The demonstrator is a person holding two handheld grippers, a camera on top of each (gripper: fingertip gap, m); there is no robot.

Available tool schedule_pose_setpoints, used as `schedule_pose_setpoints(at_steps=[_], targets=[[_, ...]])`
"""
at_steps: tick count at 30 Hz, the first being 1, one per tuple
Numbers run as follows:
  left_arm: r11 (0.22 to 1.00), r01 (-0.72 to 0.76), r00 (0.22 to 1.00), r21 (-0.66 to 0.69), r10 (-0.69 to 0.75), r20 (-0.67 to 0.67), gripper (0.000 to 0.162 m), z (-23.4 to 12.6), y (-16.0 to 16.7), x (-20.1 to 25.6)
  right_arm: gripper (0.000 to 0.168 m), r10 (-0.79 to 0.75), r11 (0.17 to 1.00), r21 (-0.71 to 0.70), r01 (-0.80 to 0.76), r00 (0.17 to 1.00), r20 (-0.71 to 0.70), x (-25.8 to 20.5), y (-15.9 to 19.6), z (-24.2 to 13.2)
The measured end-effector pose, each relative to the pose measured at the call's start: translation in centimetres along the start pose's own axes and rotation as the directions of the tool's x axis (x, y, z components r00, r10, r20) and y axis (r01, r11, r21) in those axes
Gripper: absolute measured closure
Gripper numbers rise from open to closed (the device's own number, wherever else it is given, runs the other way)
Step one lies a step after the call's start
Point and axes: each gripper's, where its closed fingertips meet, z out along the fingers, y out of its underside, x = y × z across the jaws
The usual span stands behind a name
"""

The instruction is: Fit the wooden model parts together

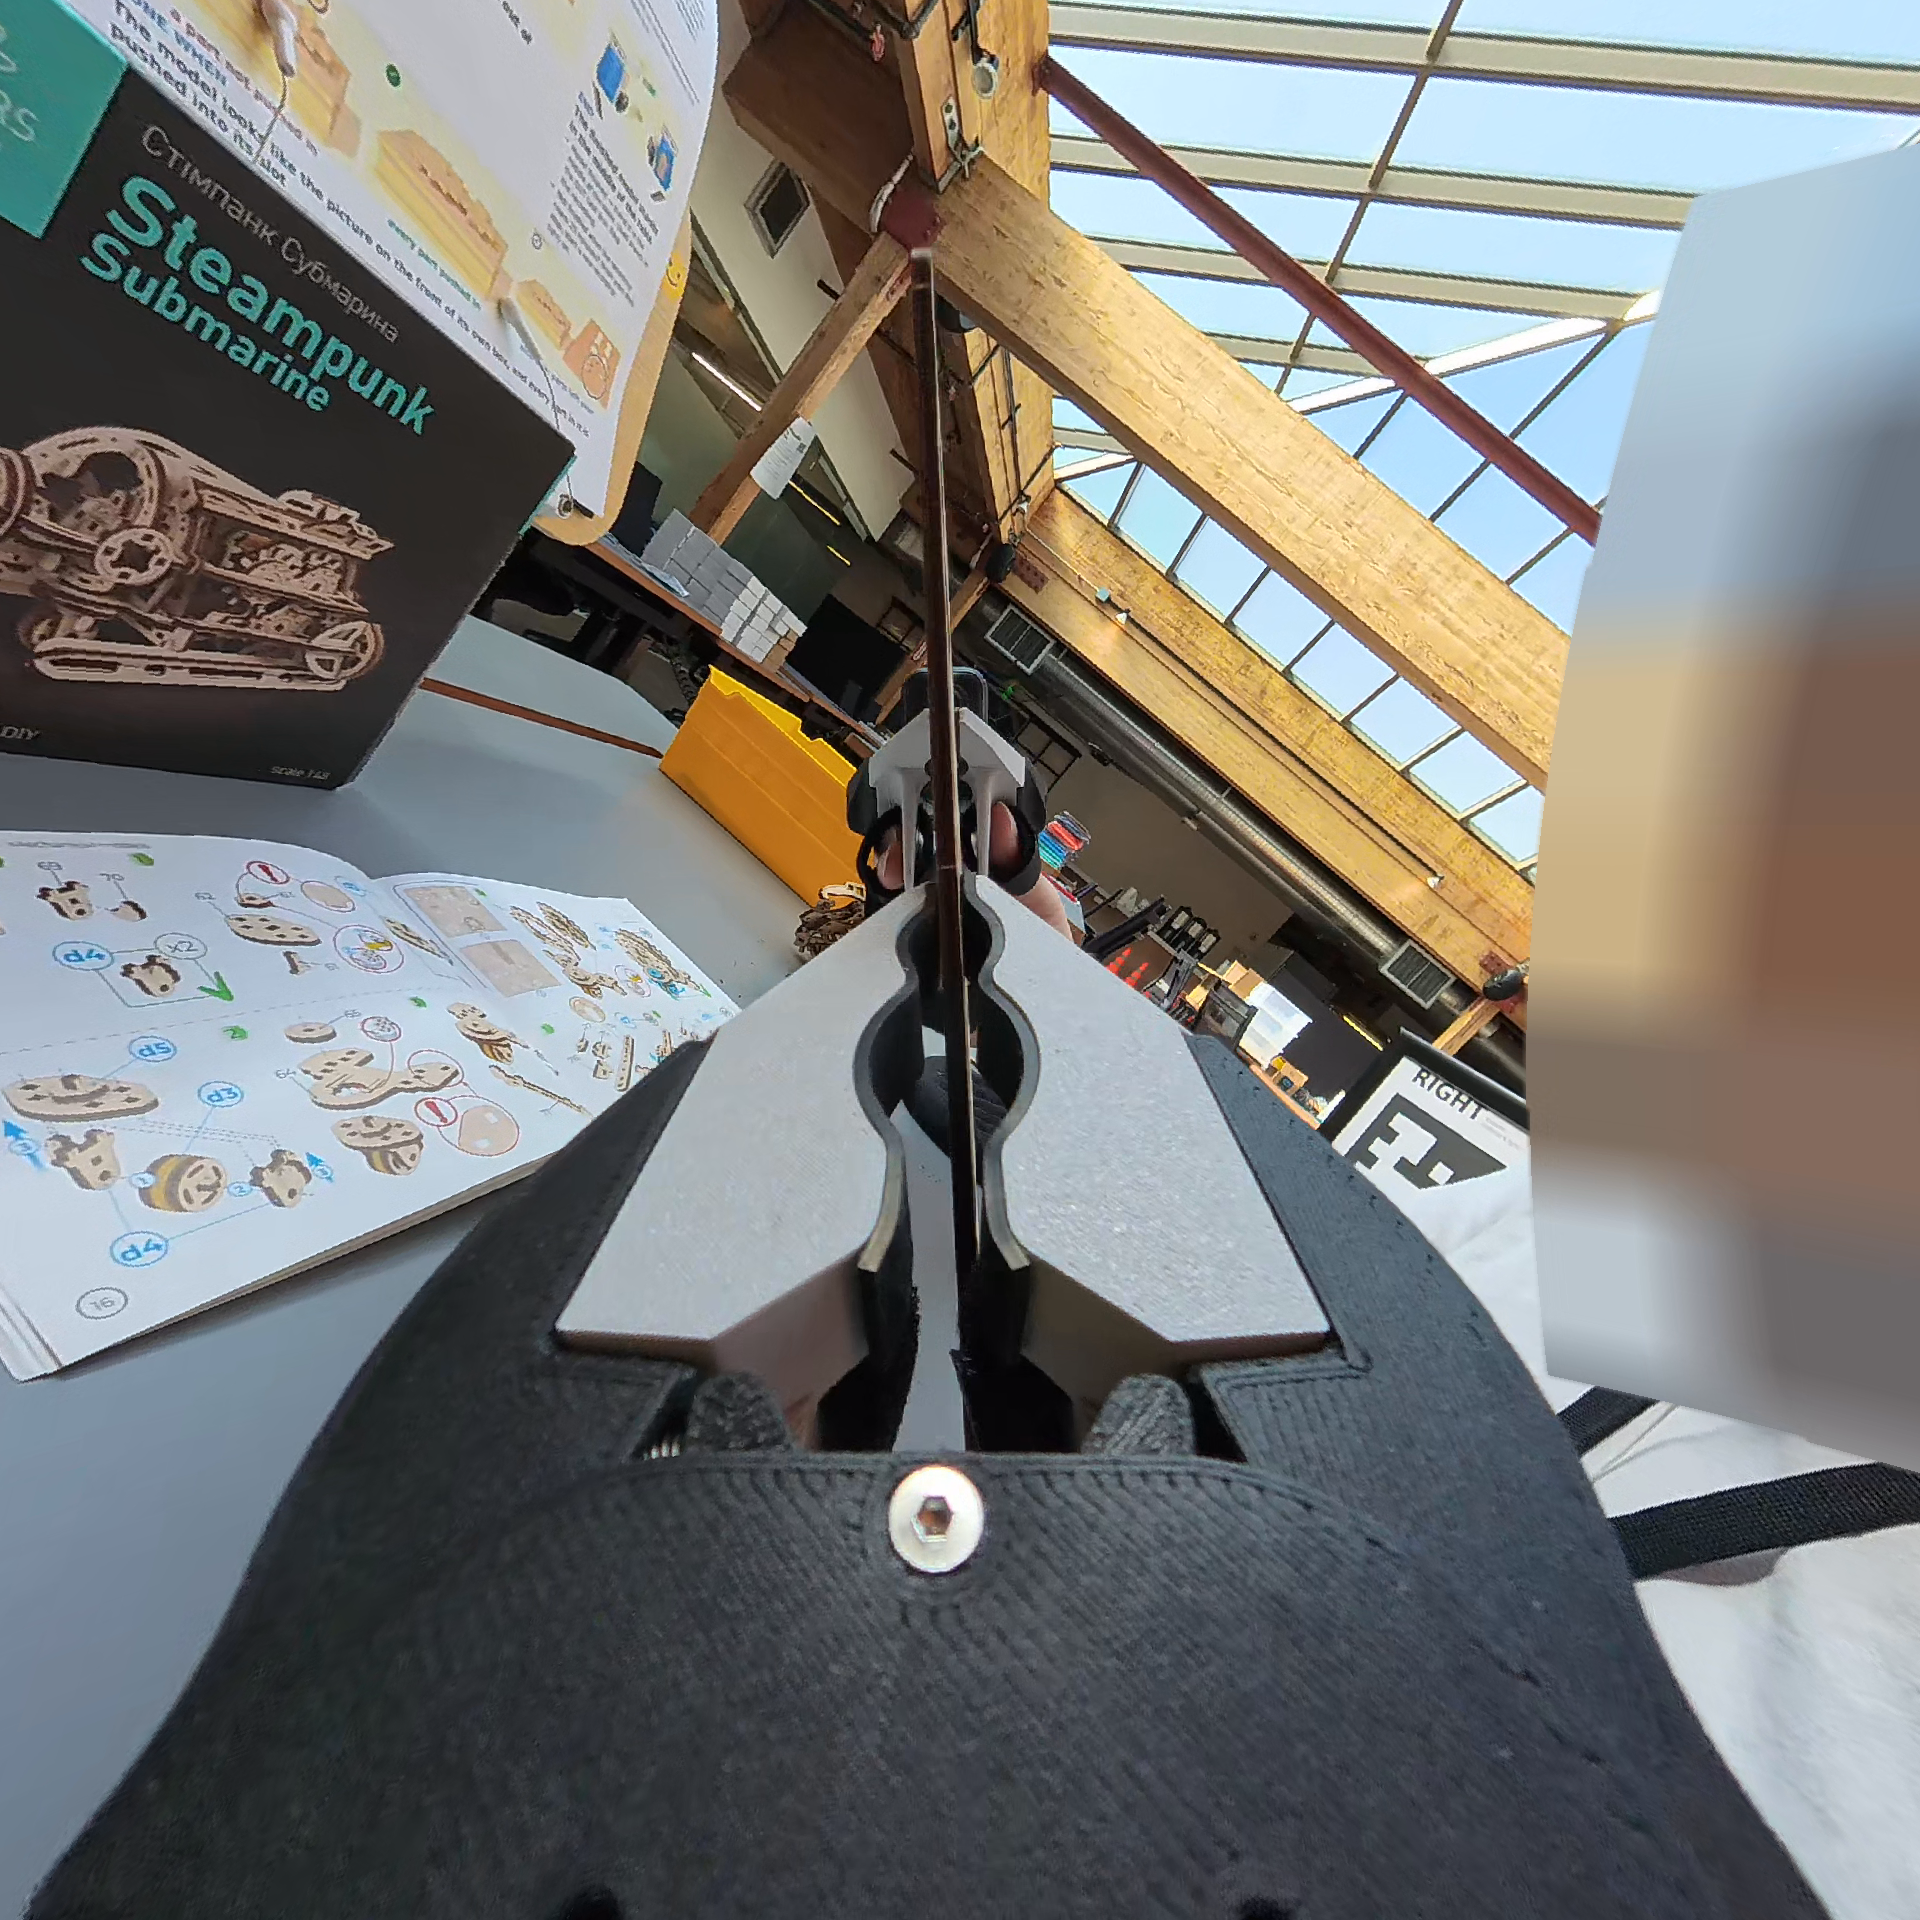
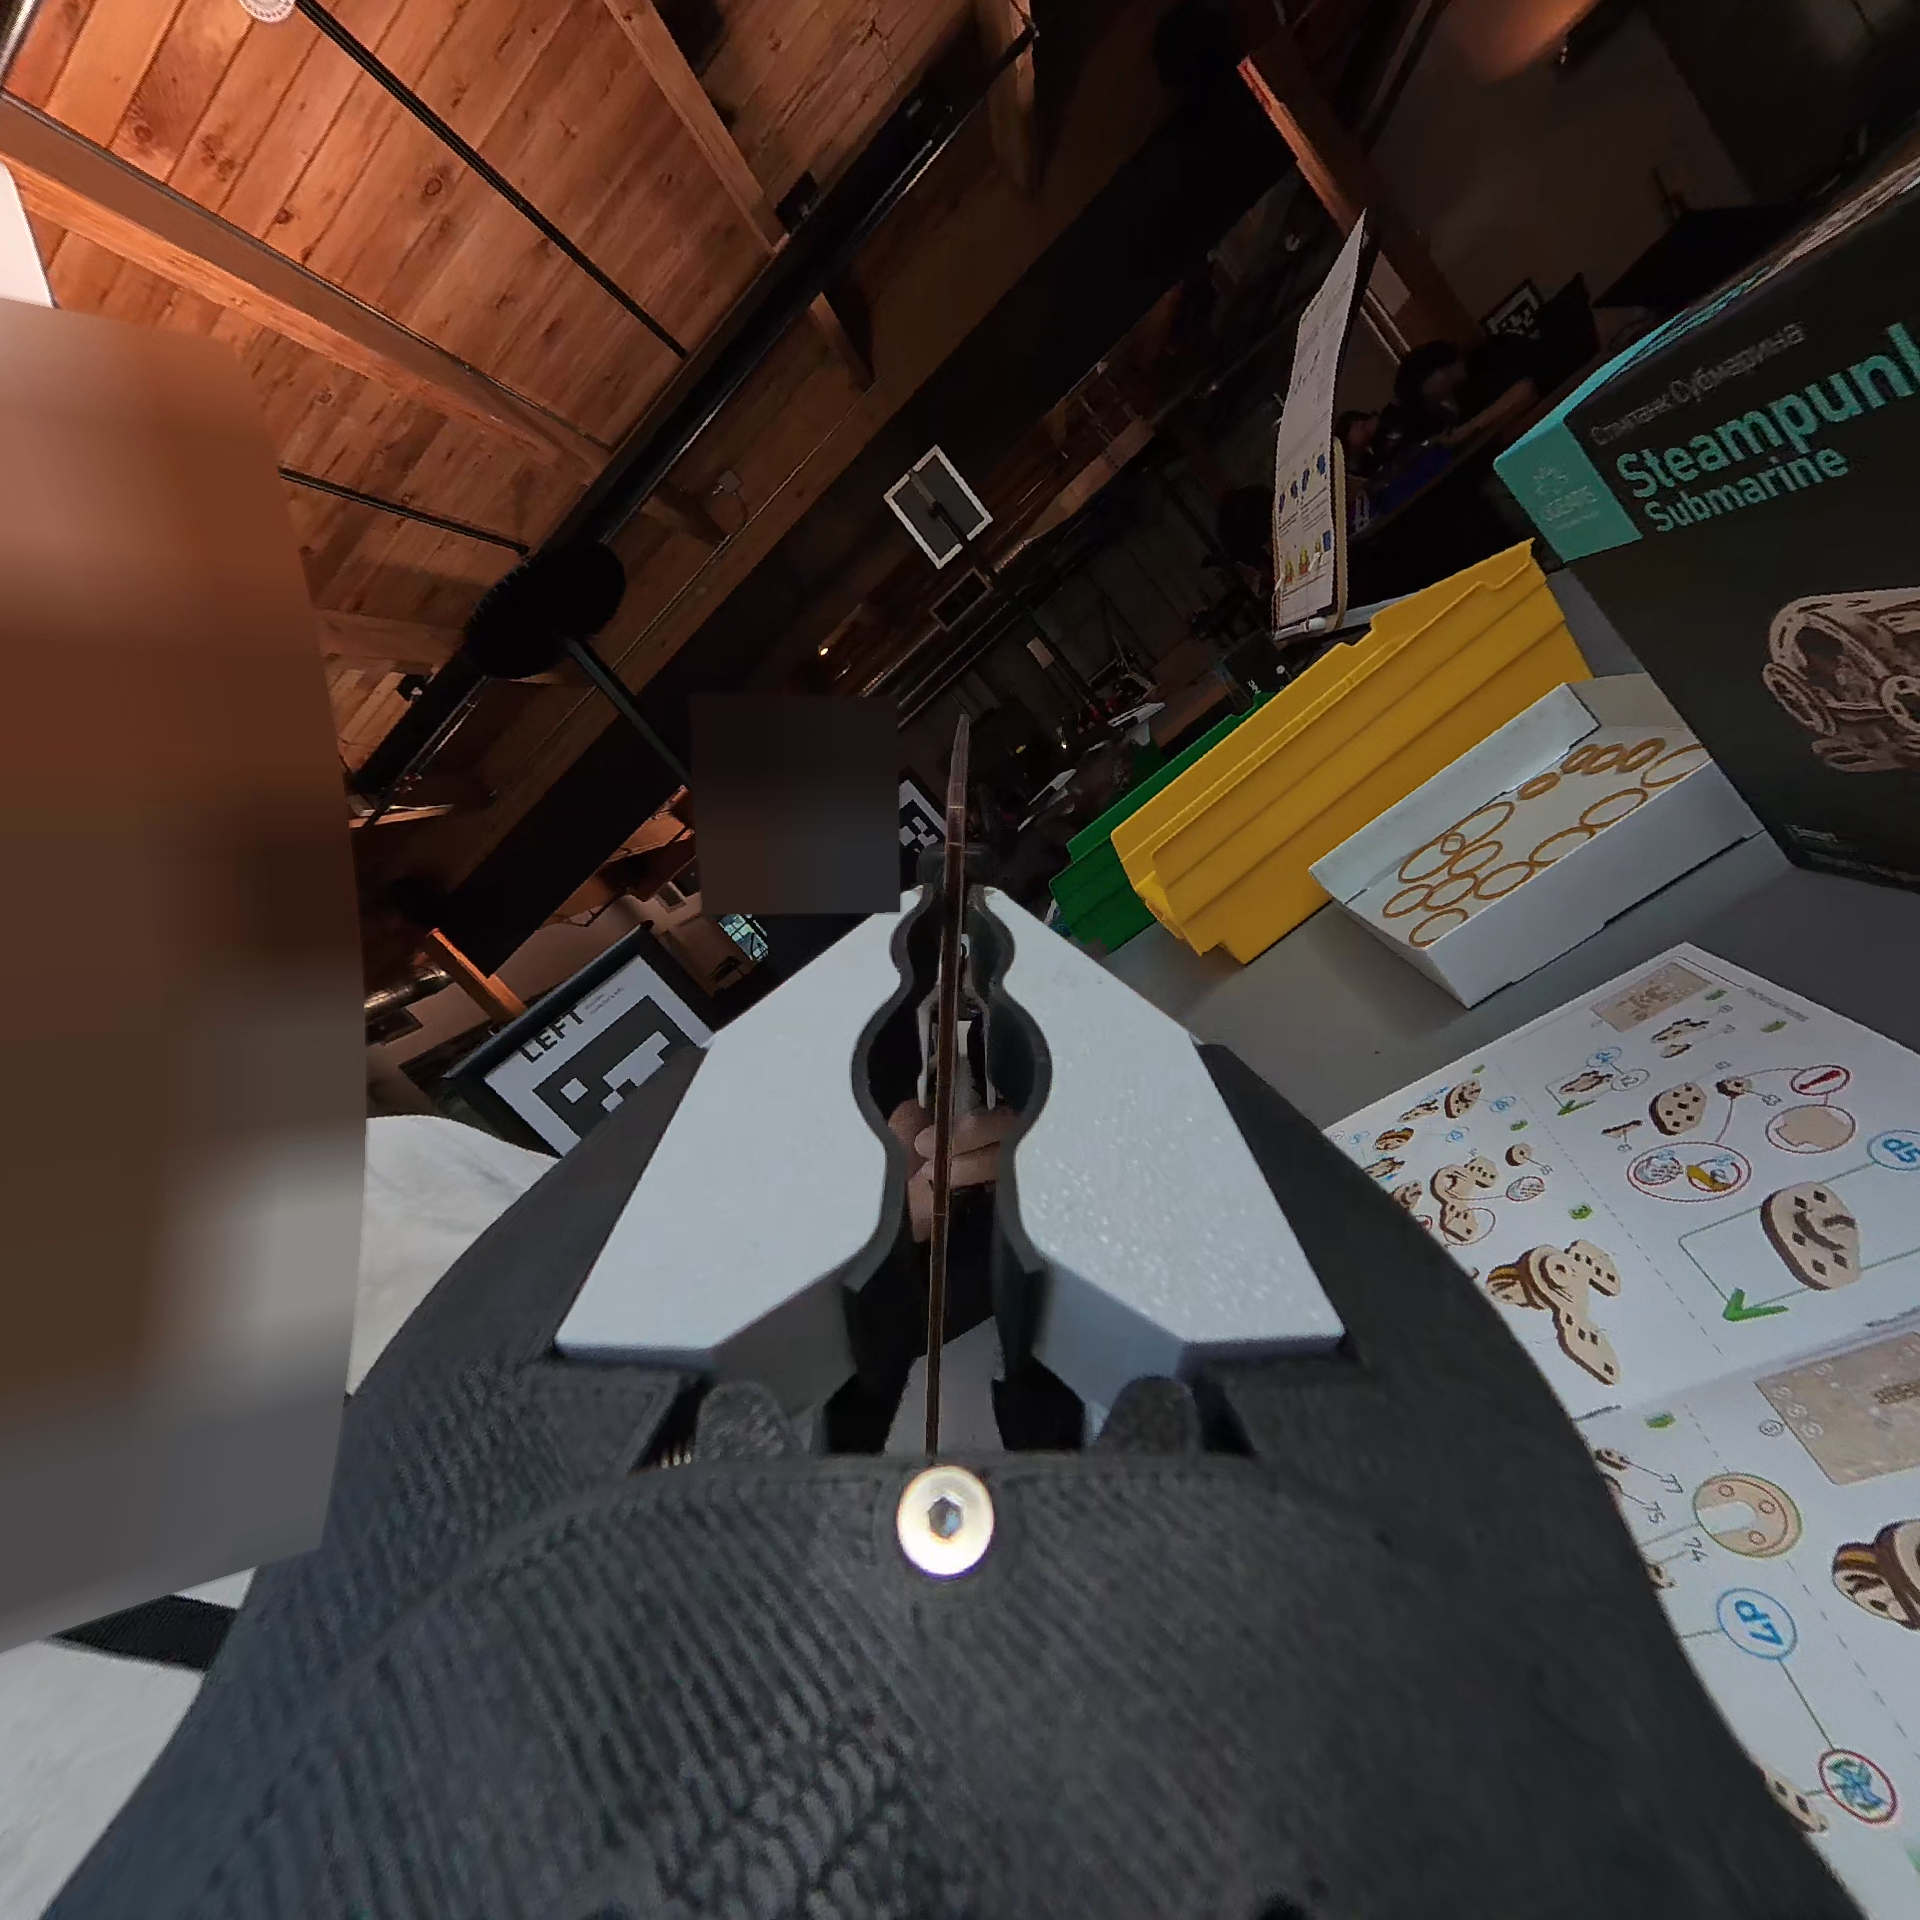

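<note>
Both our claws, left (image 1: 943, 914) and right (image 2: 951, 904), pinch one thin wooden sheet (image 1: 940, 623) edge-on, raised above the grey counter (image 1: 260, 1455), where the open instruction booklet (image 1: 312, 1060) lies left.

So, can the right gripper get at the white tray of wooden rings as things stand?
Probably not yet: the right gripper is shut on a thin wooden sheet, also held by the left gripper. The tray itself lies uncovered.

A grey tabletop (image 2: 1299, 997) carries an open instruction booklet (image 2: 1662, 1195) near the right edge, a dark model box (image 2: 1766, 582) standing far right, a white tray (image 2: 1538, 894) and yellow bins (image 2: 1340, 769) beside it, with green bins (image 2: 1091, 894) just left. Wooden beams (image 1: 1226, 416) and skylights (image 1: 1455, 135) show overhead.
</note>
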Motion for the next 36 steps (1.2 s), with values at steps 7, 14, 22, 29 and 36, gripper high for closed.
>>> schedule_pose_setpoints(at_steps=[7,14,22,29,36], targets=[[1.0,-0.021,1.0,-0.008,0.021,0.015,0.16,-0.6,0.1,0.0,0.166,0.007,0.998,-0.056,-0.006,1.0,0.024,-1.0,0.9,0.5],[0.972,-0.215,0.941,0.095,0.18,0.286,0.121,-4.8,-5.1,-2.4,0.166,0.055,0.983,-0.172,-0.062,0.997,-0.046,0.6,4.0,1.9],[0.859,-0.326,0.891,-0.394,0.419,0.176,0.13,3.1,-4.7,0.7,0.166,0.018,0.972,-0.235,-0.031,0.998,-0.058,0.7,5.5,2.6],[0.543,-0.334,0.876,-0.771,0.48,-0.042,0.155,7.8,0.7,-2.2,0.166,-0.038,0.965,-0.262,0.016,0.996,-0.083,1.2,5.5,2.2],[0.484,-0.234,0.959,-0.843,0.257,-0.119,0.158,7.5,2.8,-2.1,0.167,-0.046,0.959,-0.282,0.017,0.994,-0.095,1.6,5.9,2.1]])
